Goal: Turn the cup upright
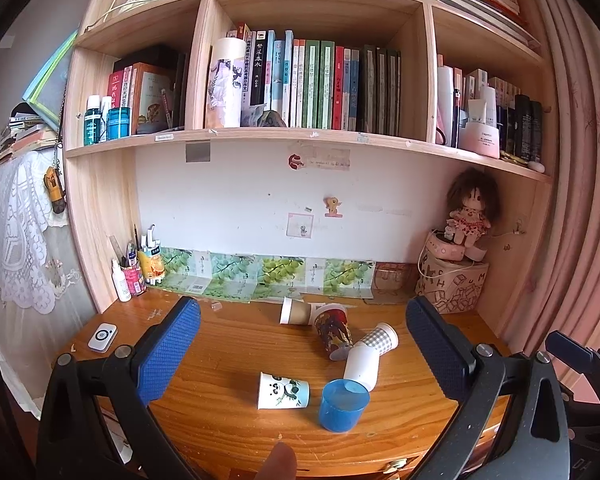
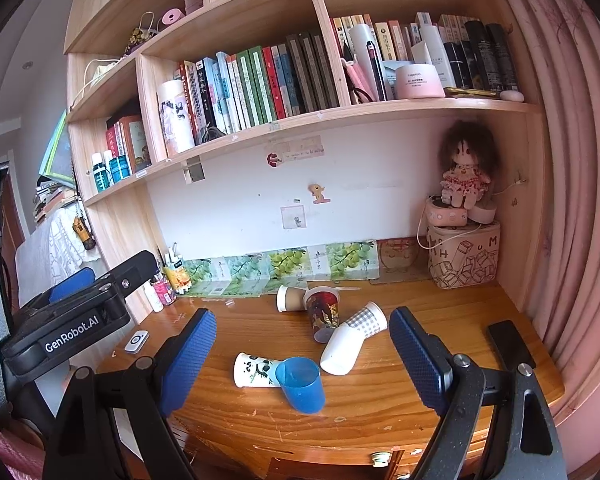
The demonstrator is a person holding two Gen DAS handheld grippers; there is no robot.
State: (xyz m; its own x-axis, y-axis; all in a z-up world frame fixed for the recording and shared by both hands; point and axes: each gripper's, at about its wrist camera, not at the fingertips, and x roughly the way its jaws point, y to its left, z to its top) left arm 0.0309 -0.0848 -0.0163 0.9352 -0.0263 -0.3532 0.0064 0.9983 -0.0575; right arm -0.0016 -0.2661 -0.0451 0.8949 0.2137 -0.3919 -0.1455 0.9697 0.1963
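Several cups are on the wooden desk. A blue plastic cup stands upright near the front; it also shows in the right wrist view. A panda cup, a plain white cup, a checked cup, a red patterned cup and a brown cup lie on their sides. My left gripper is open and empty, held back from the cups. My right gripper is open and empty too.
A white remote lies at the desk's left. Pen pots and a bottle stand back left. A printed box with a doll stands back right. A black phone lies at the right. Bookshelves hang above; a pink curtain hangs on the right.
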